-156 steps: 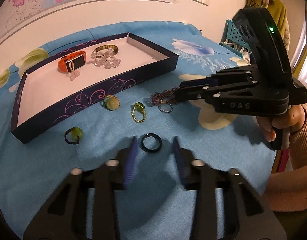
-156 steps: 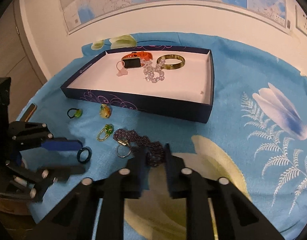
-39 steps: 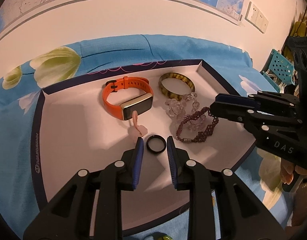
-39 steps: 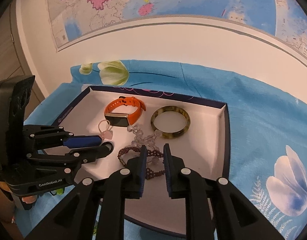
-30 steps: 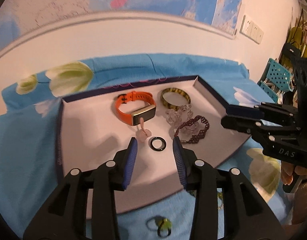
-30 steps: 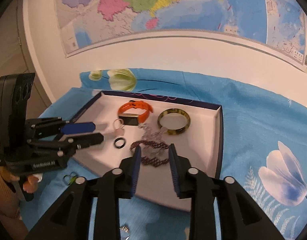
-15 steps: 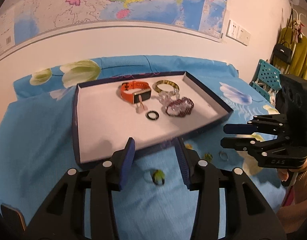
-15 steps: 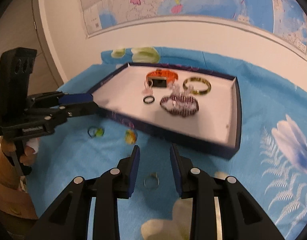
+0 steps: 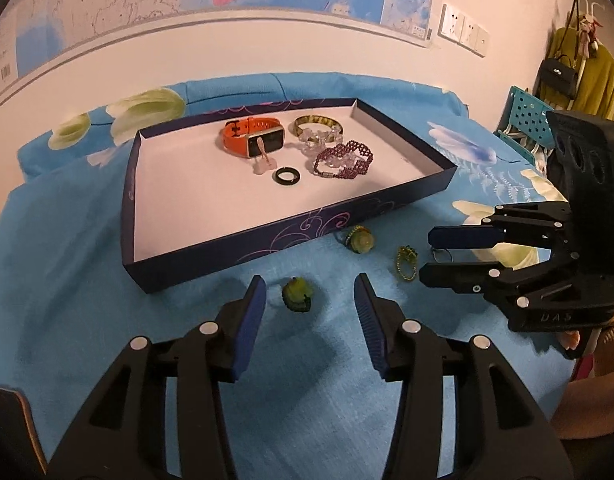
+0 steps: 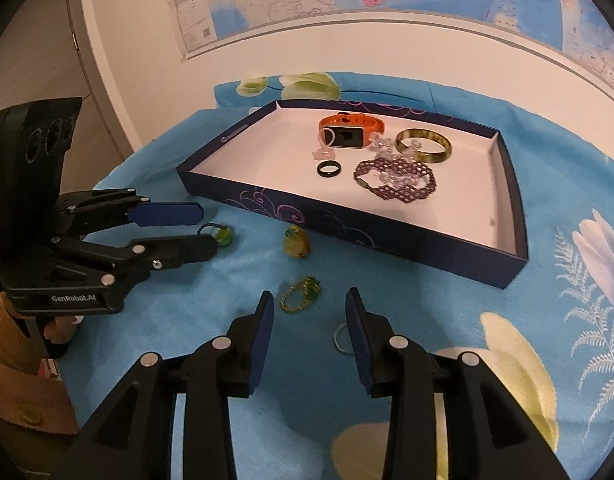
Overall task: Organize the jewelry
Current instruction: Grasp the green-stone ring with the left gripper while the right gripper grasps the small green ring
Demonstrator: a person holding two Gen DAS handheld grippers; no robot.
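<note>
On blue cloth point(image 9: 87, 280), green ring point(image 9: 296, 289) lies between opening left tongs point(image 9: 309, 312).

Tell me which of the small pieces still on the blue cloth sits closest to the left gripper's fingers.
The green-stone ring on the dark band, lying just ahead of the left gripper, whose jaws are opening. The other three pieces lie farther right, nearer the right gripper.
</note>
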